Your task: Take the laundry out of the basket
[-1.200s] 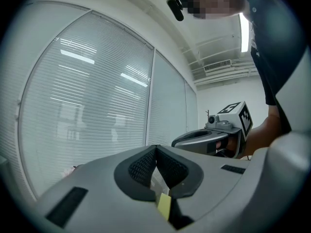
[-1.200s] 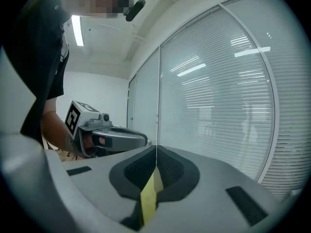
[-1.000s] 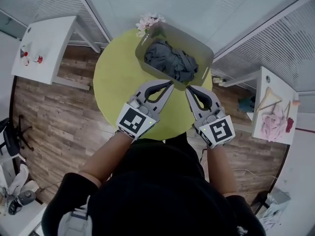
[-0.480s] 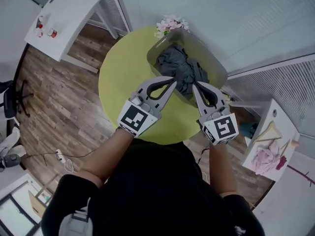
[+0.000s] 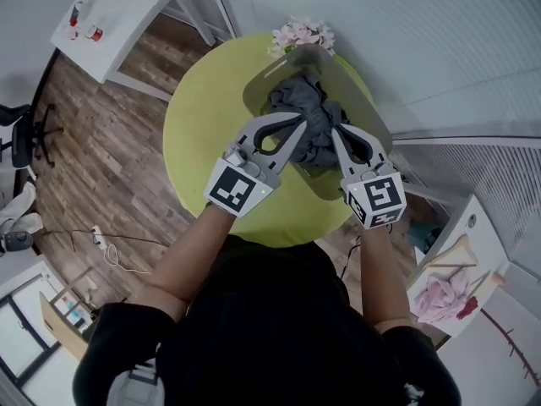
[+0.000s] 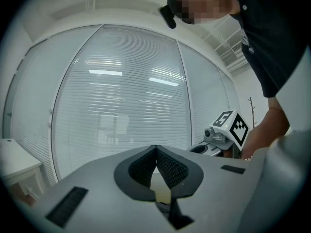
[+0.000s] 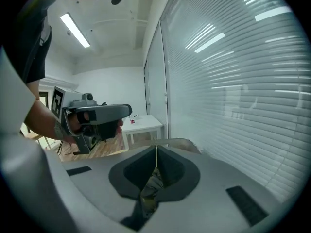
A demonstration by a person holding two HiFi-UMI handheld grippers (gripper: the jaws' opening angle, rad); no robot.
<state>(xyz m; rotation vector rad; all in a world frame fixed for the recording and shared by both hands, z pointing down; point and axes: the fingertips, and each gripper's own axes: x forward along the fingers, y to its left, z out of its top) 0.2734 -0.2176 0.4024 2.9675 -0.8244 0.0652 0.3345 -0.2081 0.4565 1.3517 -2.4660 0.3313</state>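
A grey plastic basket (image 5: 362, 101) stands on the far side of a round yellow-green table (image 5: 207, 129). A heap of dark grey laundry (image 5: 296, 98) lies in it. Both grippers reach over the basket's near rim. My left gripper (image 5: 300, 123) (image 6: 156, 148) has its tips over the heap's left part, jaws shut with nothing between them. My right gripper (image 5: 333, 129) (image 7: 156, 149) is shut too, its tips at the heap's right side. Whether either tip touches the cloth I cannot tell. The right gripper view shows the left gripper in a hand.
Pink flowers (image 5: 301, 34) sit behind the basket. A white side table (image 5: 127, 11) with small red items stands at the far left. Another white table (image 5: 452, 290) with pink clothes and a hanger is at the right. An office chair (image 5: 15, 138) and a cable (image 5: 110, 248) are on the wooden floor.
Both grippers have moved forward from the table's near side to over the basket and its laundry. Both stay shut. The head view has shifted with them.
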